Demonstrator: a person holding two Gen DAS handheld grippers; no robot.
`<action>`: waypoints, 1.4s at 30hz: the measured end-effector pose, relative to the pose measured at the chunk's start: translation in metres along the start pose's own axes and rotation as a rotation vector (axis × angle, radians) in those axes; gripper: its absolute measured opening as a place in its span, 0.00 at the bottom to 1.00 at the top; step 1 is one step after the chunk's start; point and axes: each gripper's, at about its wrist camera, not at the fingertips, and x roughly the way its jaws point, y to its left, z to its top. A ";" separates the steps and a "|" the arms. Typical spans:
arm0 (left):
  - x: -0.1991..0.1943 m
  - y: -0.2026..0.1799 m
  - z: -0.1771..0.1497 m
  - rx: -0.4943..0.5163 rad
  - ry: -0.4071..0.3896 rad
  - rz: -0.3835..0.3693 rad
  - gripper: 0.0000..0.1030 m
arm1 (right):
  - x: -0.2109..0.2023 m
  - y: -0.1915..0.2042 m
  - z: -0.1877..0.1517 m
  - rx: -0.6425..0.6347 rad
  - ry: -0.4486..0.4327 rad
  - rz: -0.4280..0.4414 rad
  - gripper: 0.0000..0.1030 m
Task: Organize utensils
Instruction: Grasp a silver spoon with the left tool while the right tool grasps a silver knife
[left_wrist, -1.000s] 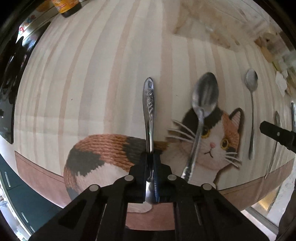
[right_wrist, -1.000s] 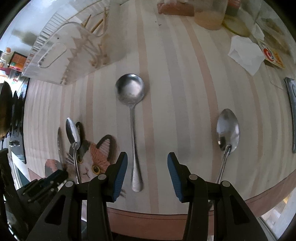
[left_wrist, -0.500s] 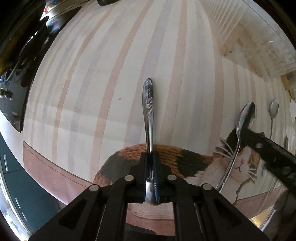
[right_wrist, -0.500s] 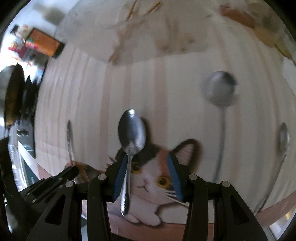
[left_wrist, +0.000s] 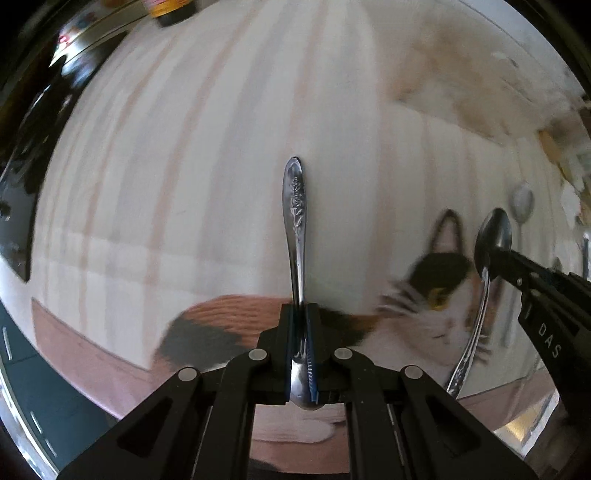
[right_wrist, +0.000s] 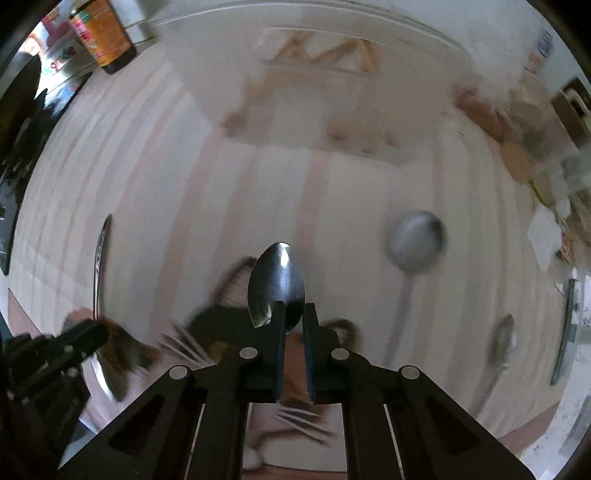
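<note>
Surface: striped tablecloth (left_wrist: 207, 155) in pale cream and pink bands, with a printed calico cat (left_wrist: 436, 295) along its near edge; much of both views is blurred.

Left gripper (left_wrist: 301, 332): pointing down at the cloth, jaws pressed together, pinching the first spoon near its bowl.

First spoon (left_wrist: 295, 221): held by the left gripper, patterned handle reaching toward twelve o'clock in the left wrist view, bowl tucked between the pads at the bottom. In the right wrist view it is the thin blade at nine o'clock.

Right gripper (right_wrist: 293, 317): pointing down over the cat's head; its jaws have just been closing and now pinch the second spoon at the neck below its bowl. In the left wrist view it enters as a black arm from three o'clock.

Second spoon (right_wrist: 277, 284): bowl up at twelve o'clock from the right pads, handle hidden behind the gripper in that view. In the left wrist view its handle runs down toward five o'clock across the cat's face. Whether it touches the cloth cannot be told.

Round ladle-spoon (right_wrist: 415, 243): lying on the cloth at two o'clock of the right gripper, handle toward six o'clock, well apart from the pads.

Fourth spoon (right_wrist: 504, 339): blurred, at four o'clock near the cloth's edge.

Clear rack (right_wrist: 325, 74): at twelve o'clock, holding wooden sticks, blurred.

Bottle (right_wrist: 103, 33): orange label, dark base, at eleven o'clock beyond the cloth.
</note>
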 end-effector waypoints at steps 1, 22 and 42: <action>0.000 -0.005 0.000 0.011 -0.002 -0.007 0.04 | 0.001 -0.006 -0.002 0.004 0.005 -0.005 0.08; -0.026 -0.056 -0.001 0.102 -0.045 0.022 0.03 | 0.005 -0.060 -0.026 0.068 0.017 0.017 0.01; -0.061 0.001 0.006 -0.096 -0.076 -0.148 0.06 | -0.043 -0.134 -0.021 0.324 0.017 0.354 0.01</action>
